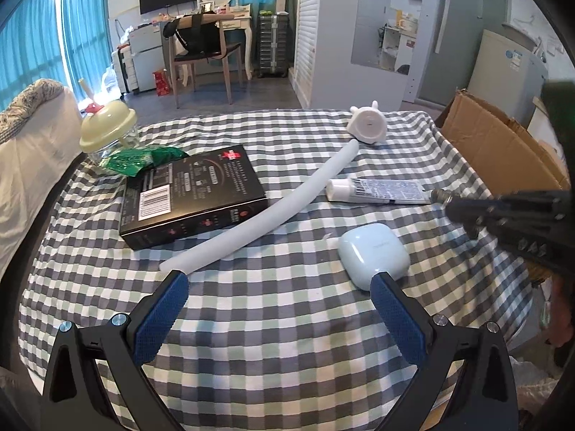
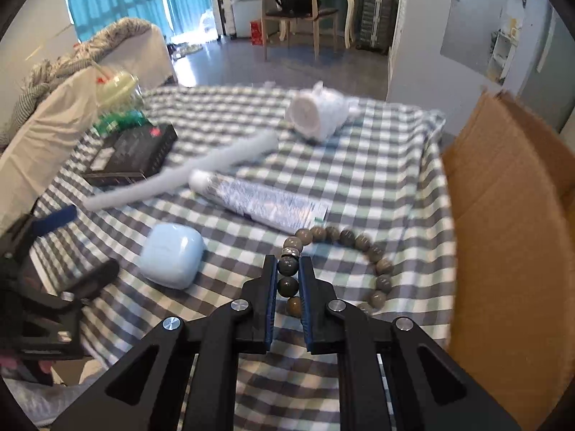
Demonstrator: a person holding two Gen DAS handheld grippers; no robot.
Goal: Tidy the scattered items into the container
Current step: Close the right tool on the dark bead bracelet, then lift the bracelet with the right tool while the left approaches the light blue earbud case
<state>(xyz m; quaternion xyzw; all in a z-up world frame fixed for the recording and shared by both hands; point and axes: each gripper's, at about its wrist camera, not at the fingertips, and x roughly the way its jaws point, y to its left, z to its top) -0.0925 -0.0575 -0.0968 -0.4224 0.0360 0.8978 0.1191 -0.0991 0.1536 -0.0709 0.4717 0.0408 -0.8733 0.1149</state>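
My right claw (image 2: 288, 269) is gripping a bracelet of round grey-brown stone beads (image 2: 363, 242): two or three beads are sitting pinched between the blue pads, and the rest of the loop is curving out to the right and lying on the grey, white and pale green checked tablecloth (image 2: 377, 186). My left claw (image 1: 276, 287) is hovering wide open over the near part of the cloth, holding nothing. Its right fingertip (image 1: 381, 282) is overlapping the near edge of a pale blue rounded plastic earbud case (image 1: 373, 251); I cannot tell whether it is touching.

Beyond the case, a white squeeze tube with printed label (image 1: 377, 191) is lying on its side, cap pointing left. A long pale foam tube (image 1: 266, 212) is running diagonally from near left to far right, just beside the squeeze tube's cap. To the left of it, a flat black cardboard box with a barcode label (image 1: 190, 199) is lying on the cloth.

Farther left, a crumpled green printed wrapper (image 1: 143, 160) is resting against the box's far corner, with a clear cup with a cream domed lid (image 1: 107, 133) behind it. At the far end, a small white rounded gadget with two ear-like nubs (image 1: 368, 125) is lying on its side.

The open brown cardboard box (image 2: 503, 222), the container, is standing just beside the table's right edge.
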